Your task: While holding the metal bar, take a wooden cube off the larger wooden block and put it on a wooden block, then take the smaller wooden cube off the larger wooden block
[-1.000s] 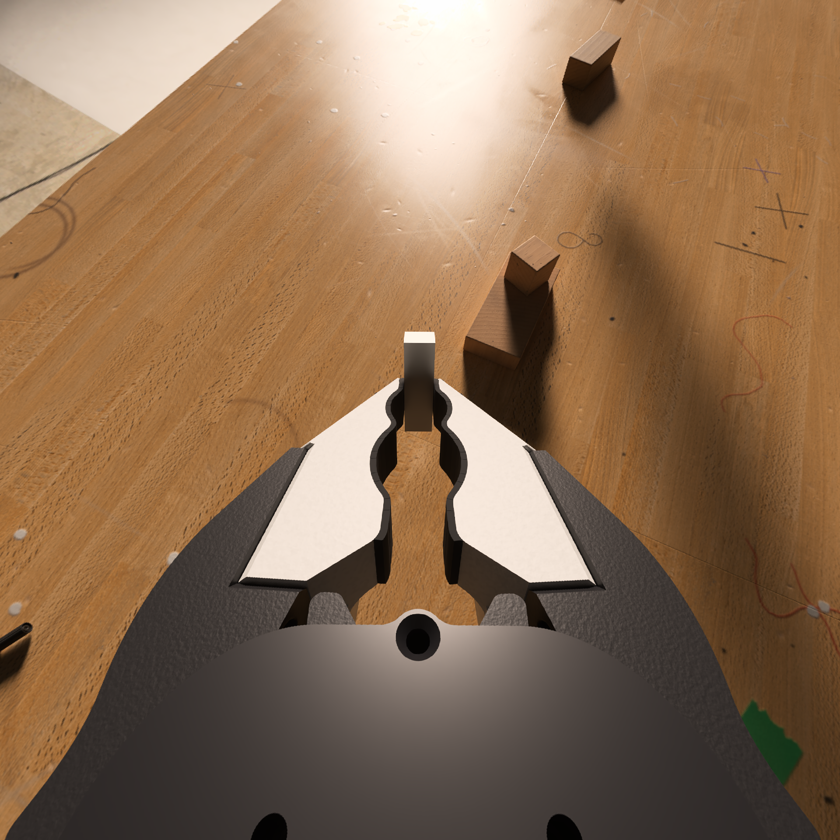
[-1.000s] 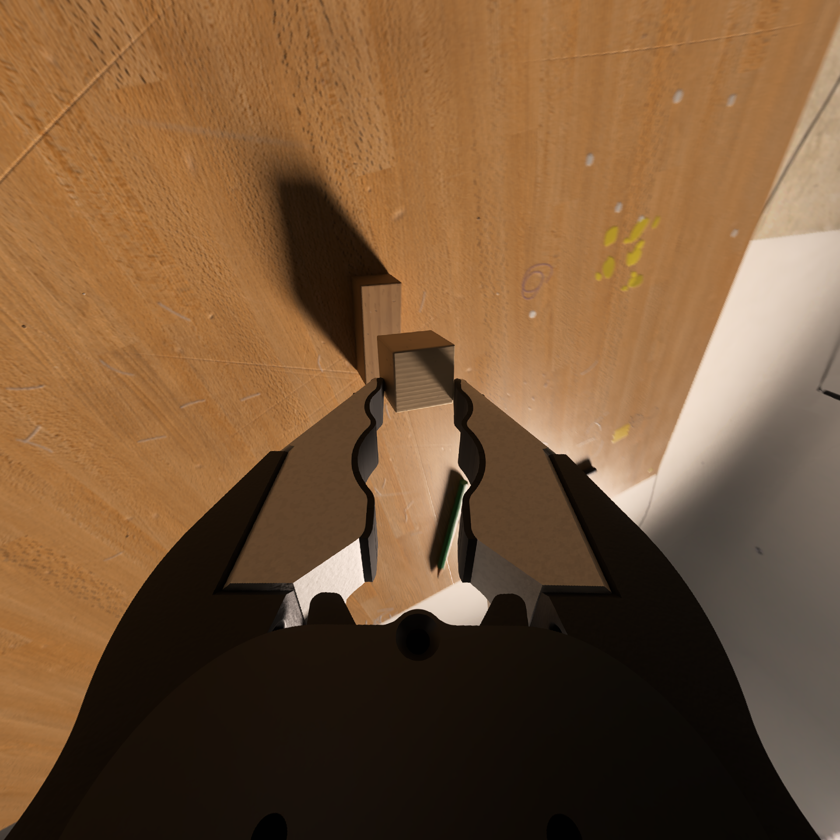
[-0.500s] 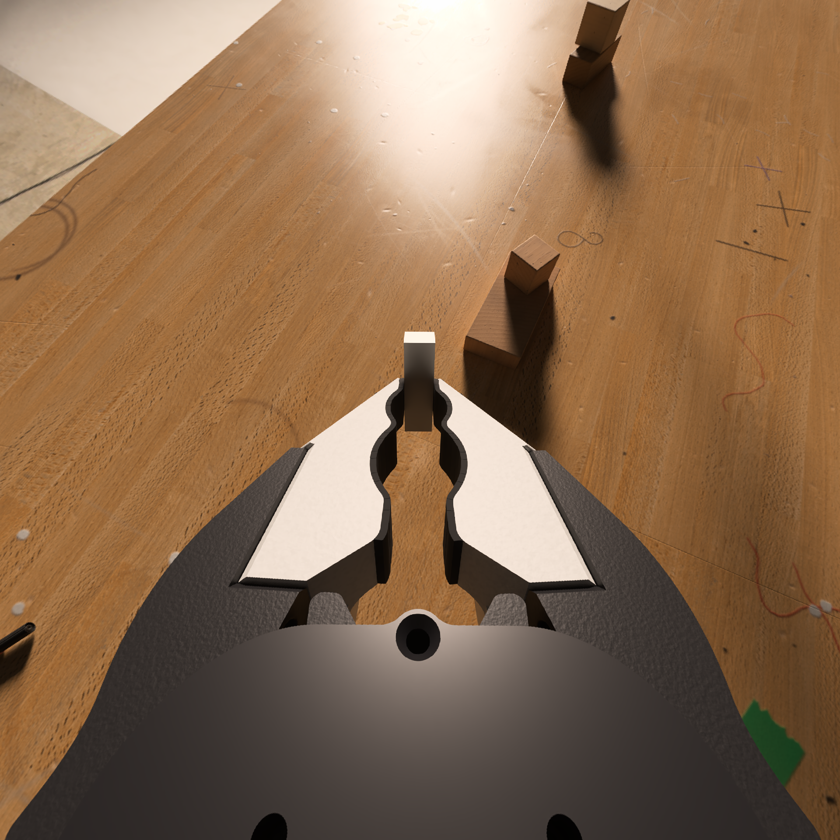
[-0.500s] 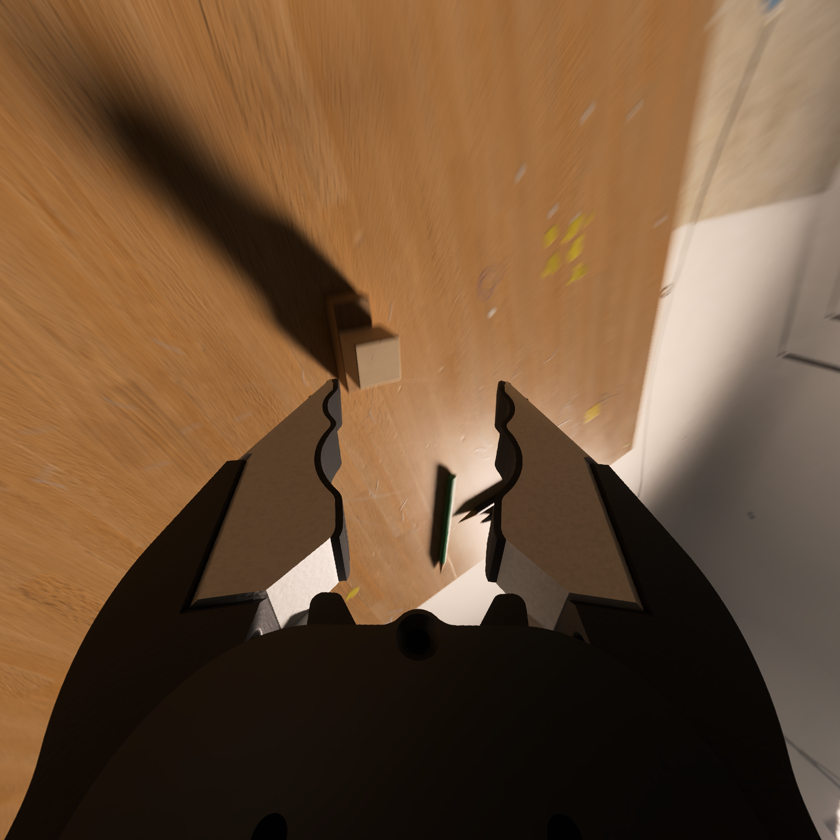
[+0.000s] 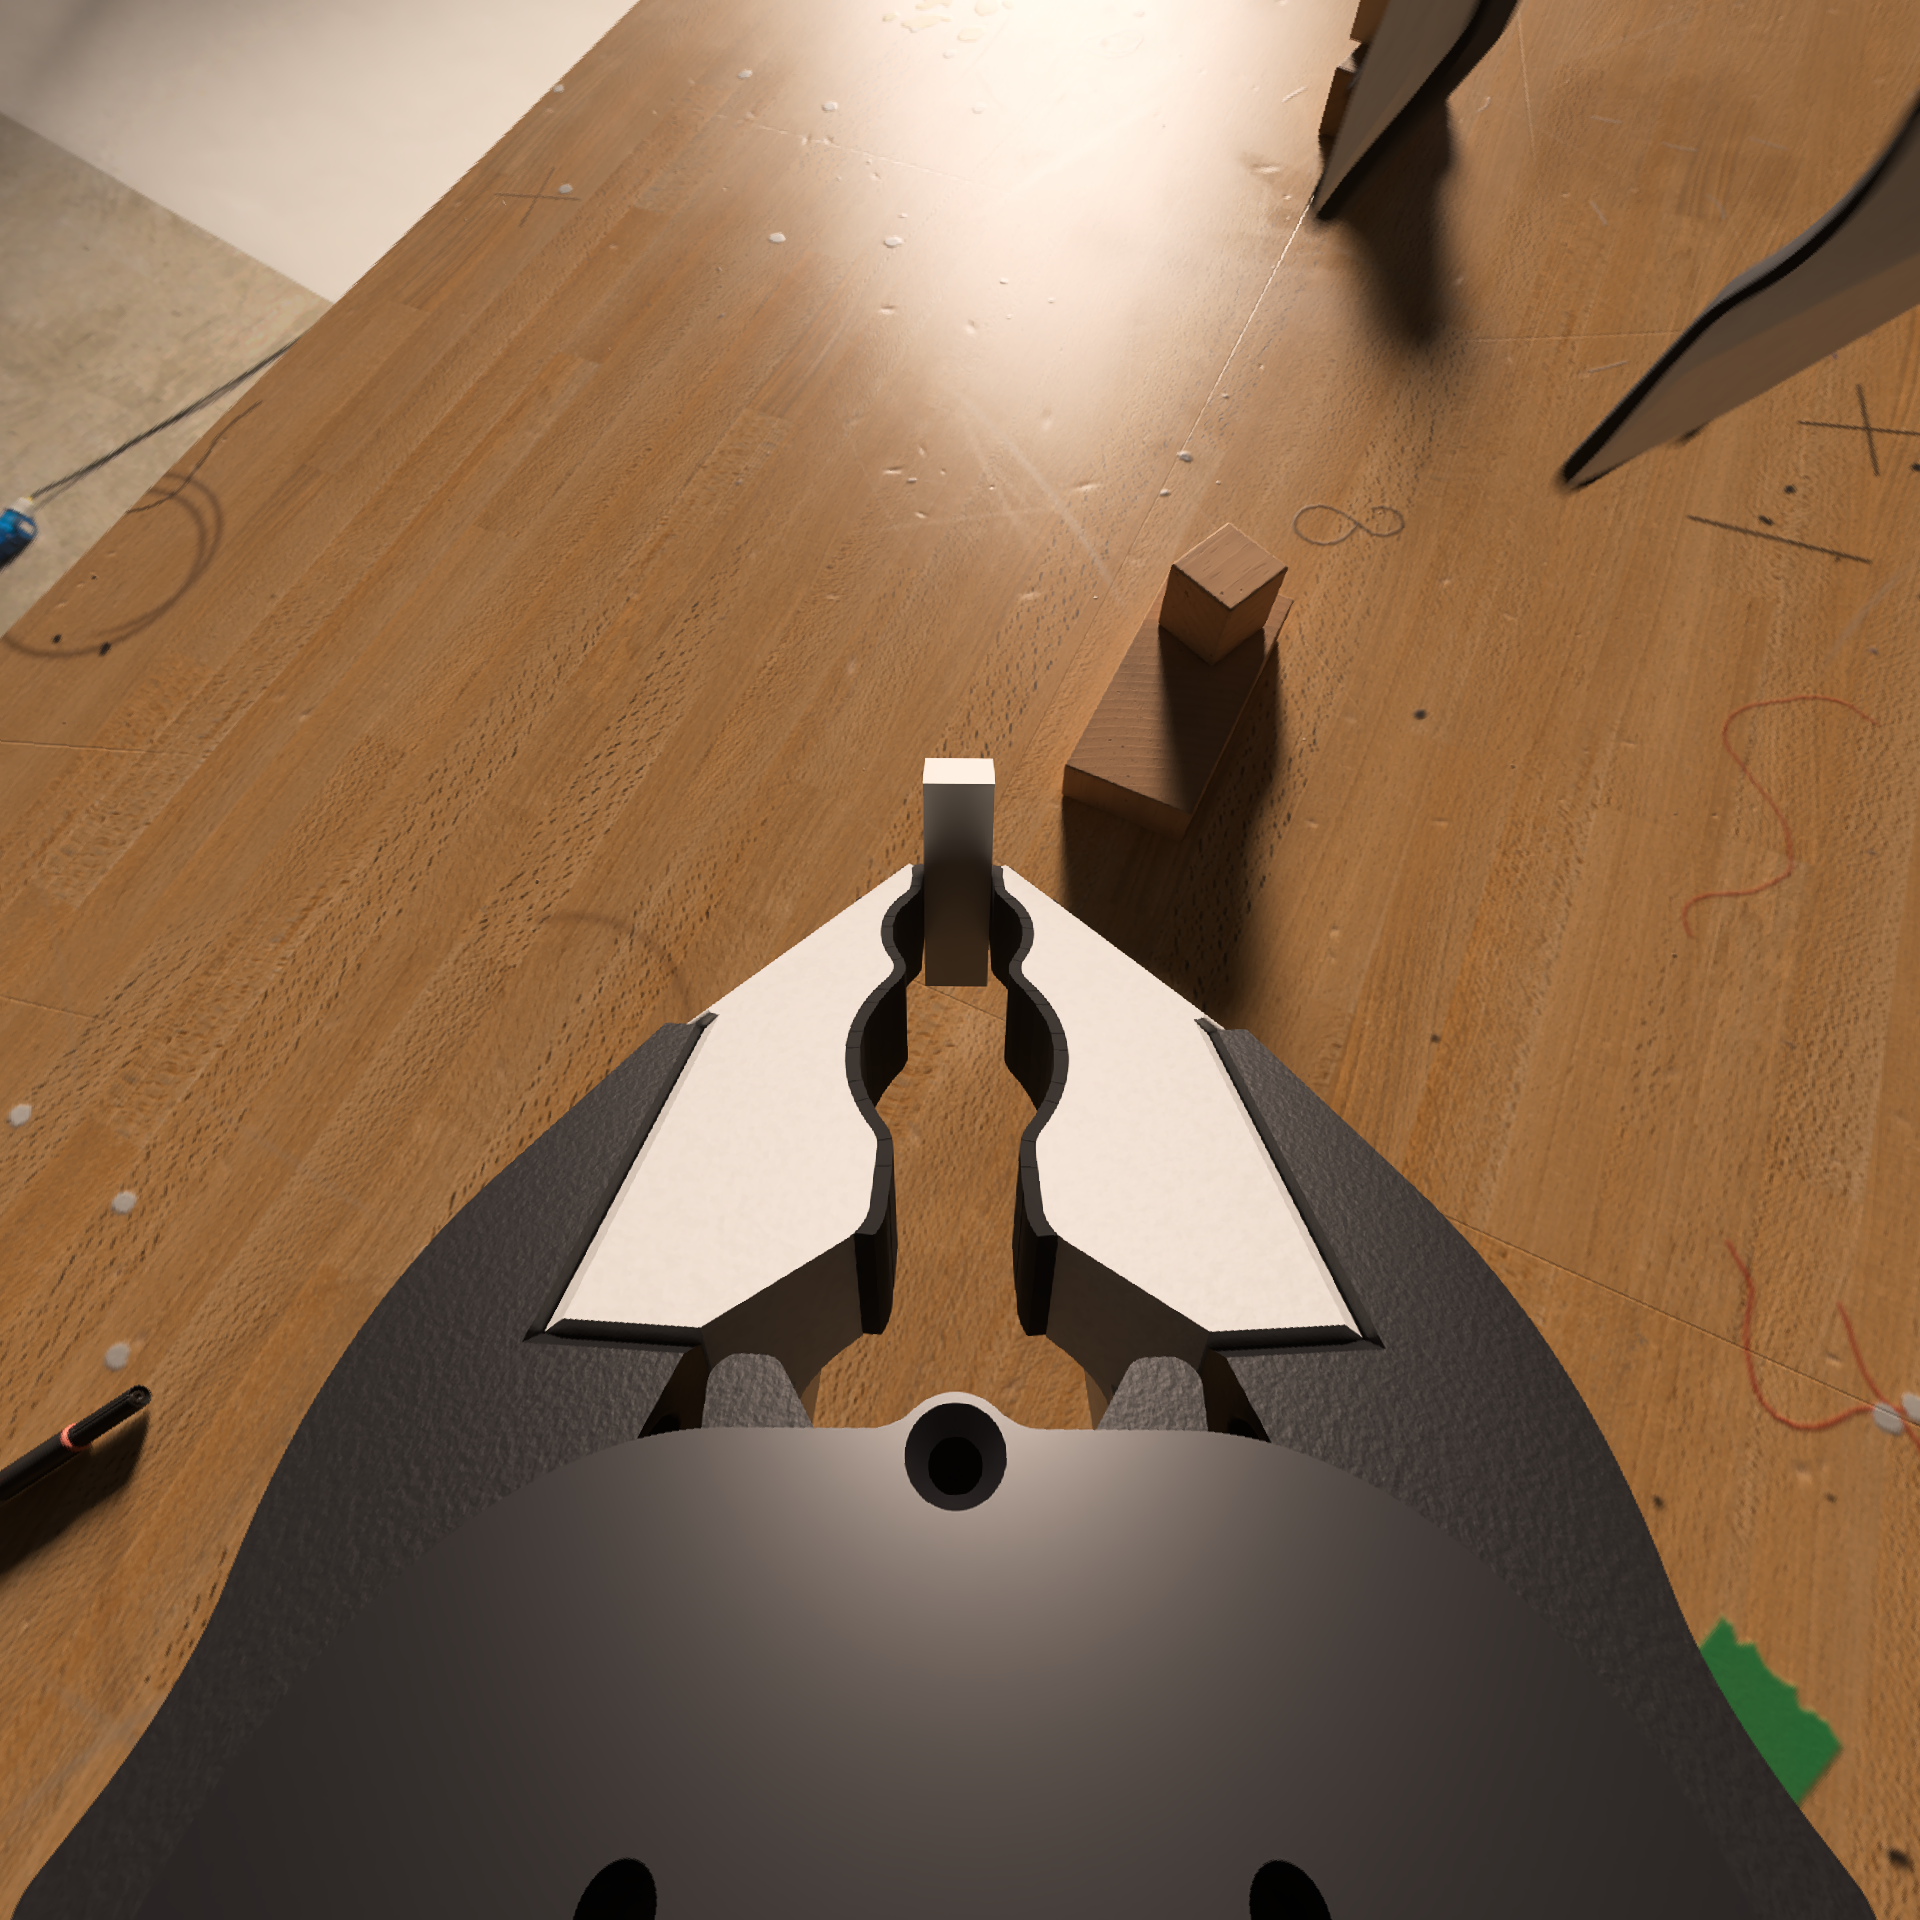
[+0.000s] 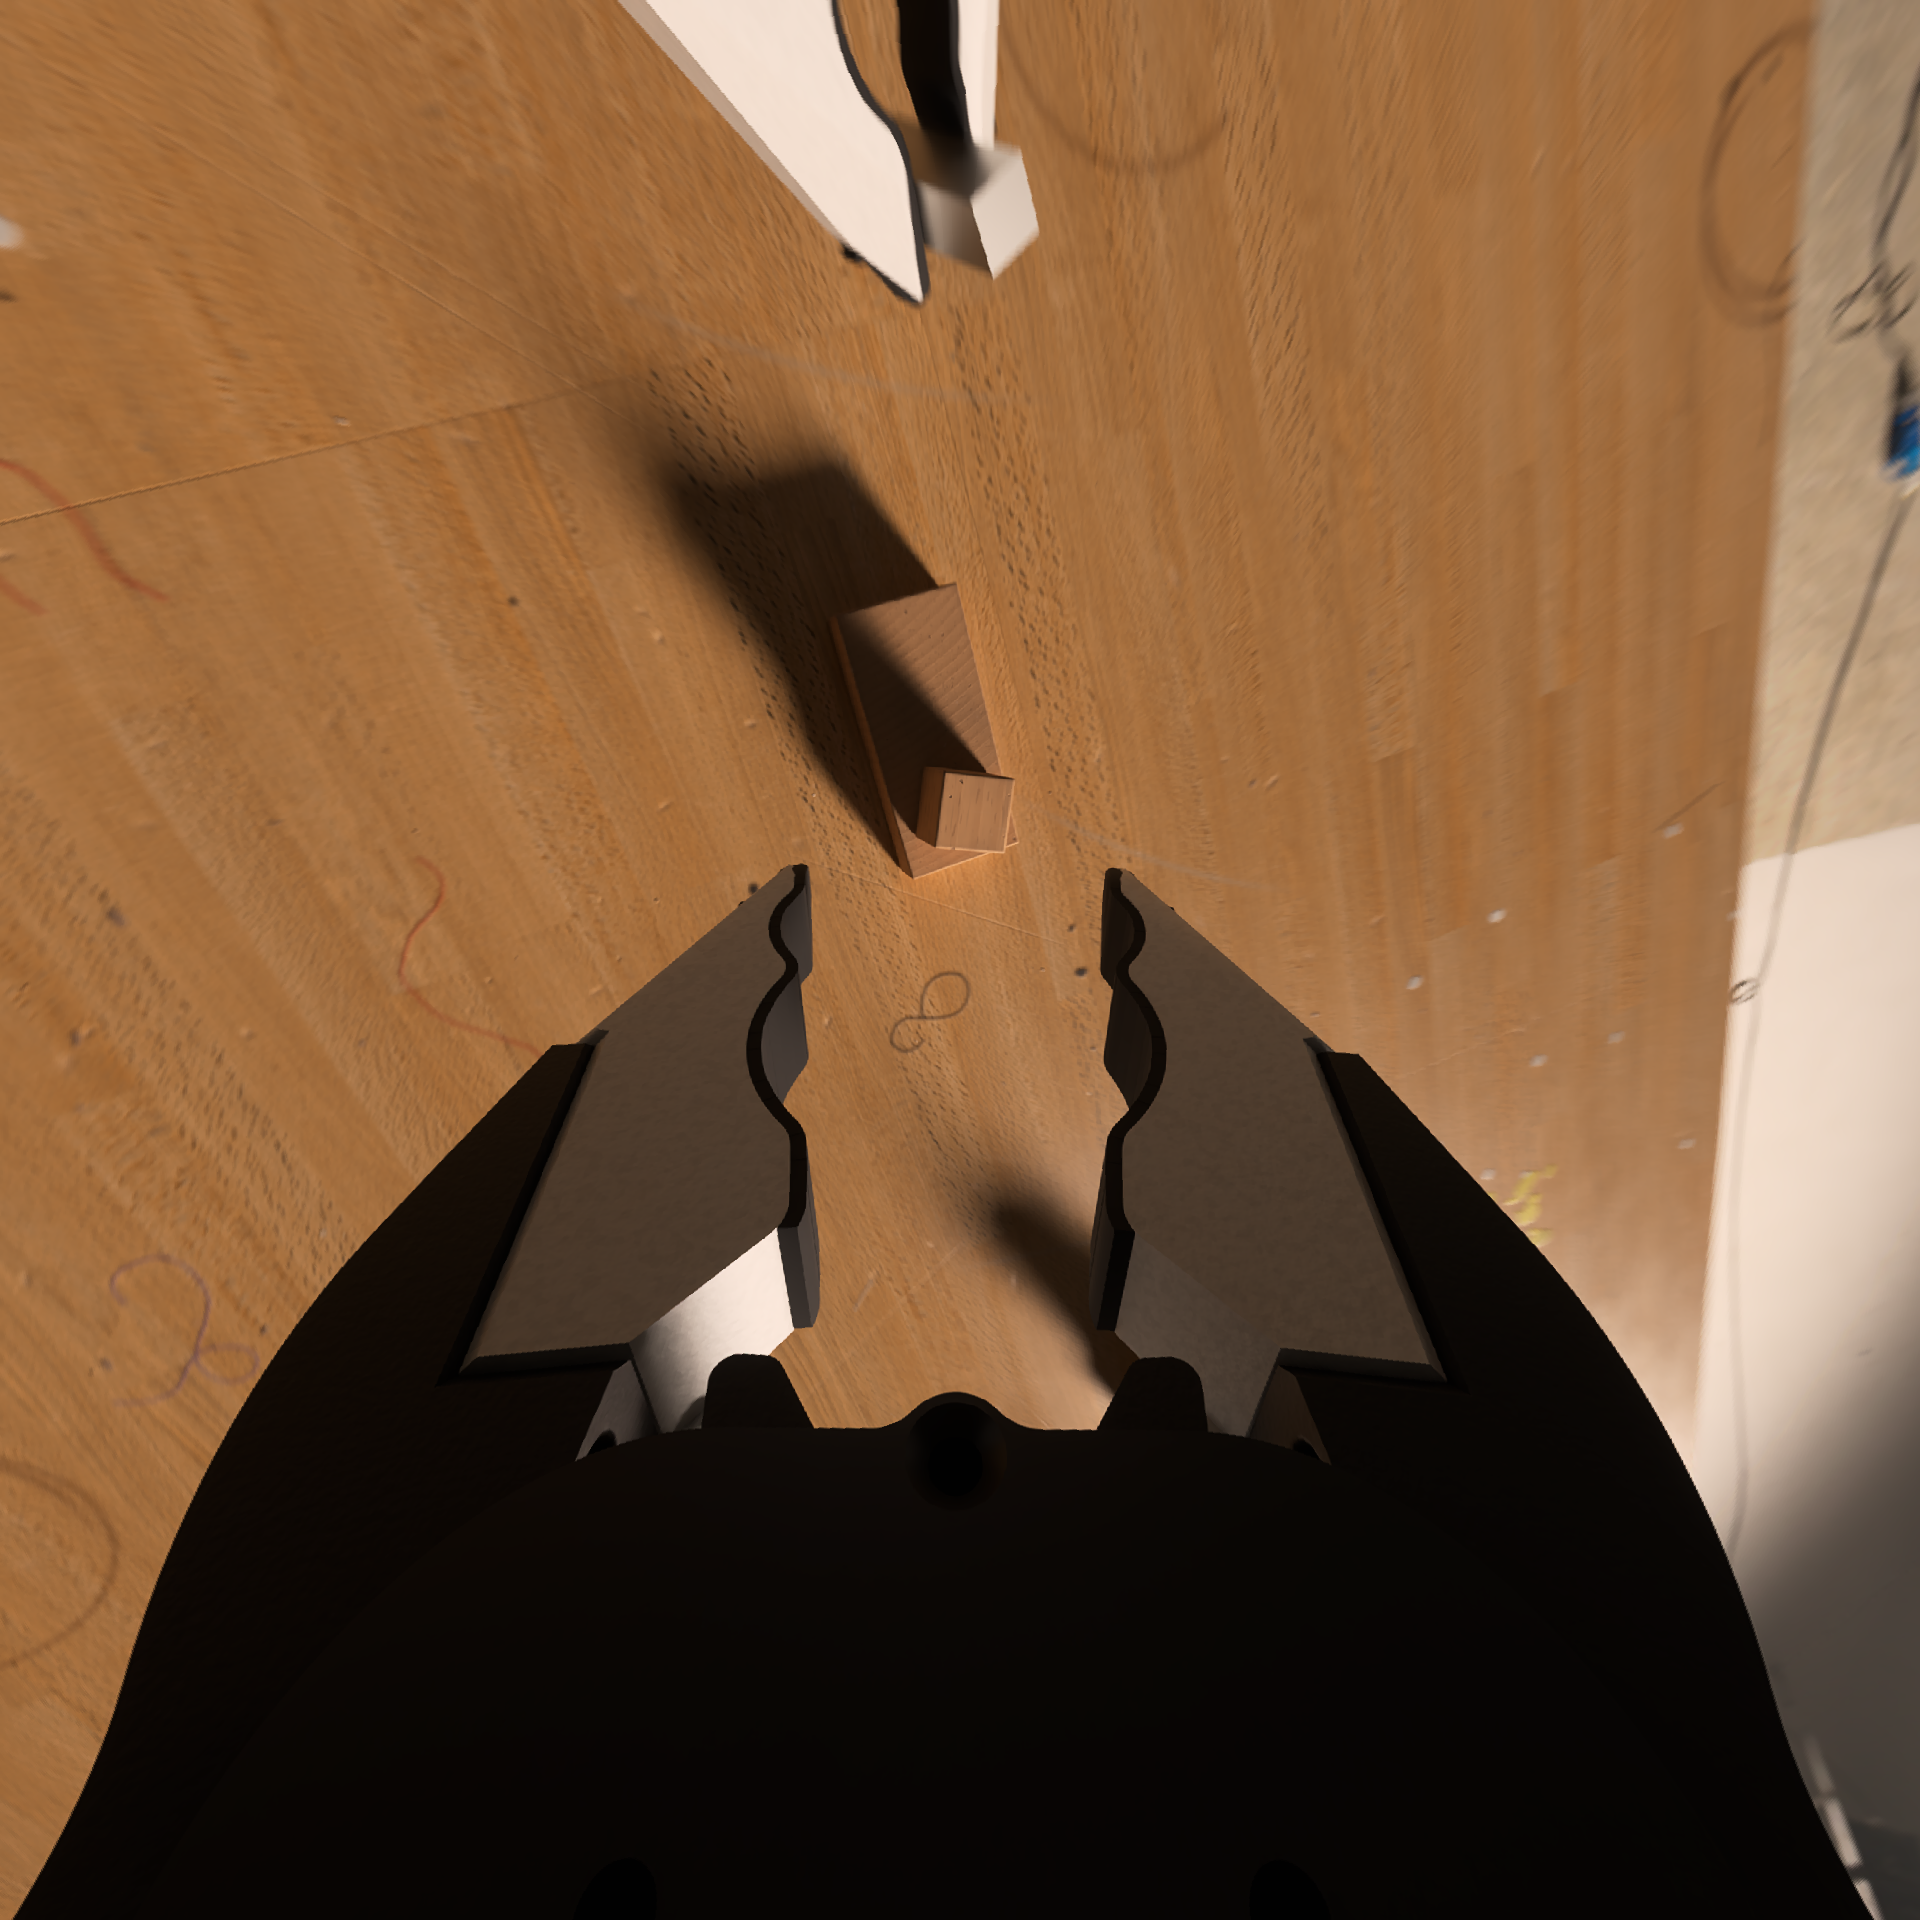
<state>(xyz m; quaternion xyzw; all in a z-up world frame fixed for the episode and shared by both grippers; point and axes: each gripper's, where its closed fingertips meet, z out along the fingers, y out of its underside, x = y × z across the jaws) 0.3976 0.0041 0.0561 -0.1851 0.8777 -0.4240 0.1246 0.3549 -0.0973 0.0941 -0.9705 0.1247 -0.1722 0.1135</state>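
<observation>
My left gripper (image 5: 957, 873) is shut on the pale metal bar (image 5: 957, 810), which stands upright above the table. Just right of it lies the larger wooden block (image 5: 1174, 717) with the smaller wooden cube (image 5: 1224, 592) on its far end. My right gripper (image 6: 956, 894) is open and empty, above and just short of the cube (image 6: 971, 810) on the block (image 6: 920, 707). Its fingers (image 5: 1766, 343) show at the top right of the left wrist view. They hide most of a second wooden block (image 5: 1345, 78) at the far end.
A black pen (image 5: 73, 1439) lies at the left and green tape (image 5: 1766, 1725) at the lower right. The table edge (image 5: 436, 208) runs along the far left, with a cable and a blue object (image 5: 16, 525) on the floor. The left gripper (image 6: 873, 135) hangs beyond the block.
My right gripper opened, left a wooden cube on the far block, and swung over to the larger block with the smaller cube. My left gripper and the bar have not moved.
</observation>
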